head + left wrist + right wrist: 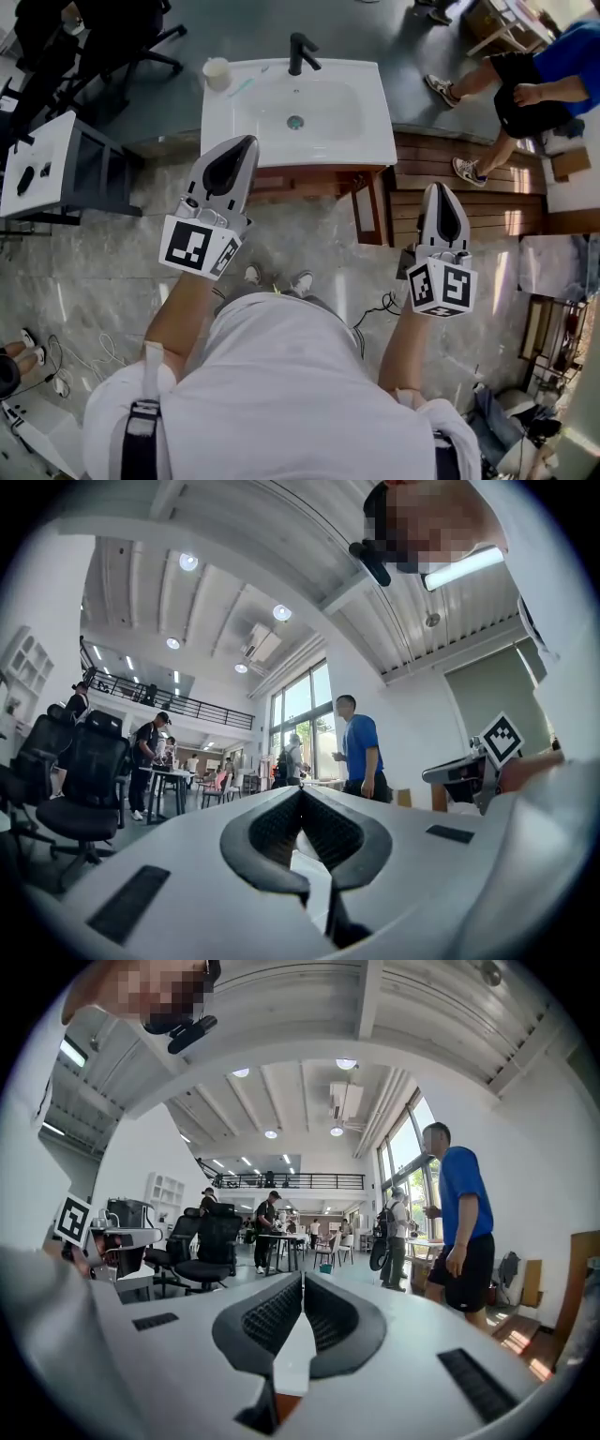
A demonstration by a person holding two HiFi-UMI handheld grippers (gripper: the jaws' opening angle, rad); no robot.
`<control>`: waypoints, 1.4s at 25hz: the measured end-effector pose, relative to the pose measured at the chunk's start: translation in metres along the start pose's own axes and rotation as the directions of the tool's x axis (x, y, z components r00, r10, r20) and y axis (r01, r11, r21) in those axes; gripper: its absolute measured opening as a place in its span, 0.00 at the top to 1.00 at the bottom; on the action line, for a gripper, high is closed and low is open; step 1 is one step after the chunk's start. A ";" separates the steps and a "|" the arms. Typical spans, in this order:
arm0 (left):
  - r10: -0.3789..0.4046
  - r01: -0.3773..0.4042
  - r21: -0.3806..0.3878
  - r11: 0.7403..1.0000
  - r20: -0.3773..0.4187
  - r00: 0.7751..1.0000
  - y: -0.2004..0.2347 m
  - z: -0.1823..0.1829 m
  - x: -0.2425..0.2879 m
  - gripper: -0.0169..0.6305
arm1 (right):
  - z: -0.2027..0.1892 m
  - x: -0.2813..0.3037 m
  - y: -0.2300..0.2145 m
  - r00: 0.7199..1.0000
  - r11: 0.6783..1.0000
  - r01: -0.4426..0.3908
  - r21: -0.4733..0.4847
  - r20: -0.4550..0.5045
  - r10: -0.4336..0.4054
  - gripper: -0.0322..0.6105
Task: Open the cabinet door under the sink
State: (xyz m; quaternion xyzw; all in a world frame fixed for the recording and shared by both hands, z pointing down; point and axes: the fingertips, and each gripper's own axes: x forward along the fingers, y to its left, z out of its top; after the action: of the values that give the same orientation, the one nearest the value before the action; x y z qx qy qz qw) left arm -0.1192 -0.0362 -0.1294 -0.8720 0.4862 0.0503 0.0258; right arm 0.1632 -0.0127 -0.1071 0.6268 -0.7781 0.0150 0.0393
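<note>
left gripper [242, 142] and right gripper [441, 190] both pinched together, empty; the wooden cabinet door [300, 180] looks stiff, probably light, best pulled by its free edge.

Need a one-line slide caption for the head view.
Person faces the white sink and wooden cabinet, left hand-held gripper and right hand-held gripper both shut, empty.

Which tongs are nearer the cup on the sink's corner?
Left. The left tongs point at the sink's front-left edge, in front of the cup; right tongs sit beyond the sink's right side.
</note>
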 end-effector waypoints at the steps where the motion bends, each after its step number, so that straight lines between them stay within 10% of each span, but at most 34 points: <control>1: 0.004 -0.004 0.000 1.000 -0.005 1.000 0.001 -0.002 -0.002 0.96 | 0.000 0.000 -0.001 1.000 1.000 0.000 -0.002 -0.002 0.000 0.89; 35: -0.072 0.072 0.040 0.997 0.011 0.997 -0.017 -0.009 -0.006 0.96 | -0.001 -0.003 0.012 1.000 0.999 -0.022 -0.032 0.014 0.023 0.89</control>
State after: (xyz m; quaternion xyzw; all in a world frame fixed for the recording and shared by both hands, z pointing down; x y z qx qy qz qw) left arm -0.1069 -0.0233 -0.1196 -0.8879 0.4553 0.0451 0.0479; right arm 0.1520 -0.0073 -0.1058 0.6173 -0.7855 -0.0015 0.0436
